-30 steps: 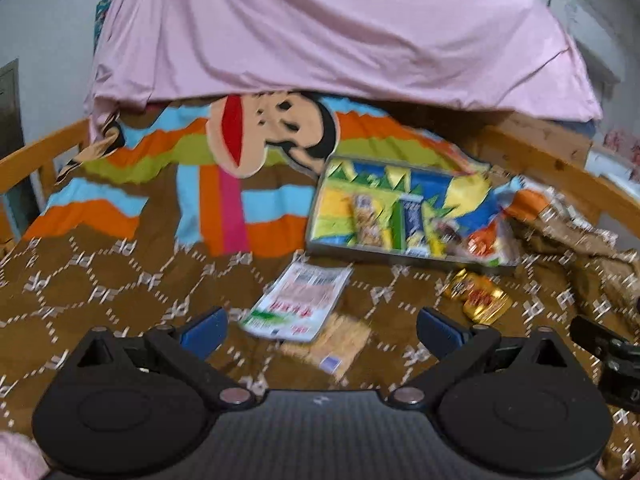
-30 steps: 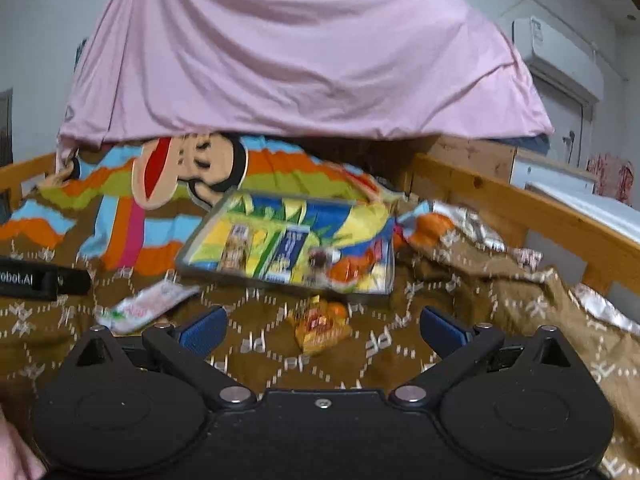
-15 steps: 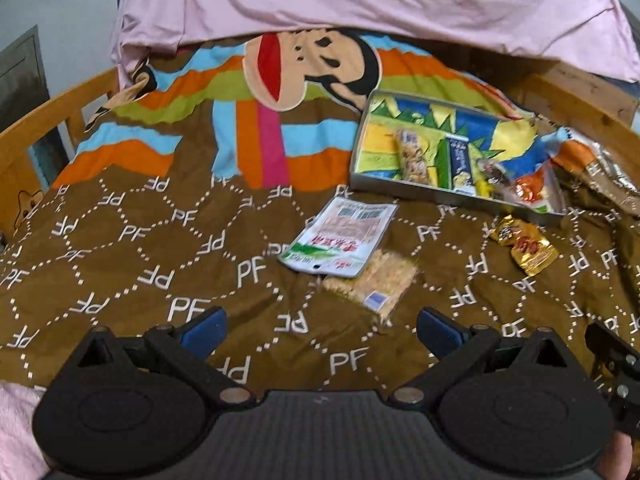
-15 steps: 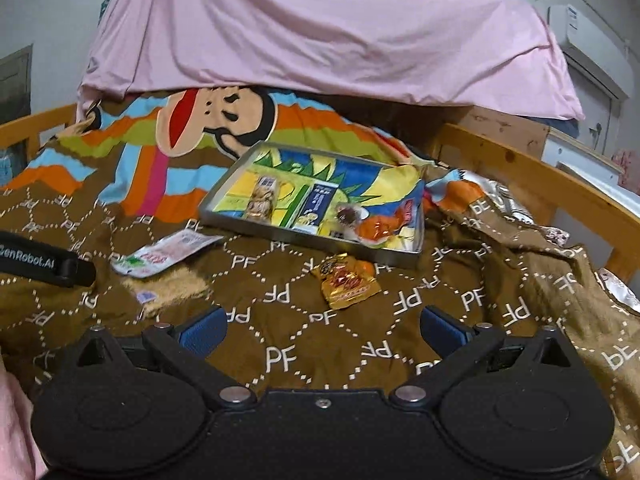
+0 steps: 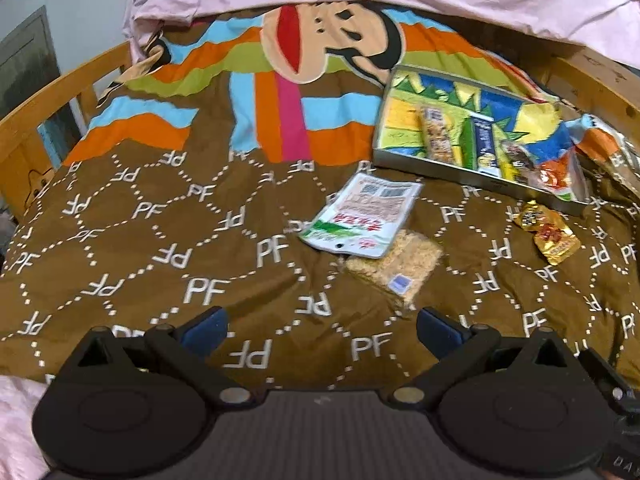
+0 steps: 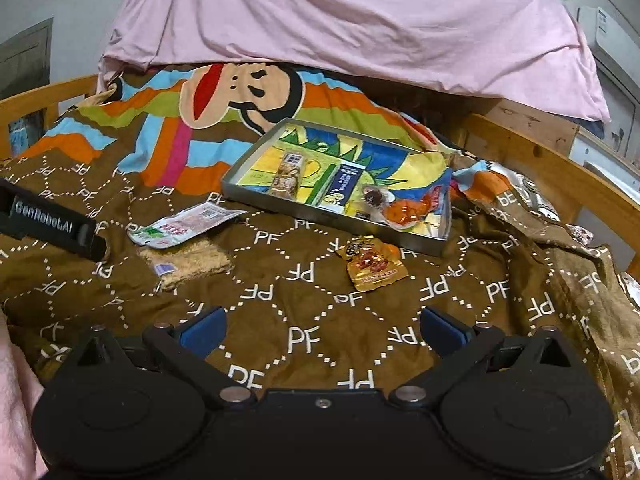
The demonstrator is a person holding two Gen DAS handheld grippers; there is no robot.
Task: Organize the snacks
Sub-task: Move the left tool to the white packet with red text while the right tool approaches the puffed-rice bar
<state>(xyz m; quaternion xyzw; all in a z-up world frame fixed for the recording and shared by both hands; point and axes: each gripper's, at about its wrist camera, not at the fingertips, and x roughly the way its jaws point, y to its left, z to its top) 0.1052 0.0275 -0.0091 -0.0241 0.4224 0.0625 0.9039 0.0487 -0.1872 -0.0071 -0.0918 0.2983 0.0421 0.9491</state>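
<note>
Left wrist view: three snacks lie loose on the brown blanket (image 5: 200,240), short of the tray (image 5: 480,179).

The left gripper (image 5: 320,326) and right gripper (image 6: 322,326) both hover empty, jaws wide. The white packet (image 5: 366,214) overlaps the crumbly bar (image 5: 396,266); the gold pouch (image 6: 372,264) sits just beside the tray, which already holds several snacks, so probably each gripper is lining up on its nearest item.
</note>
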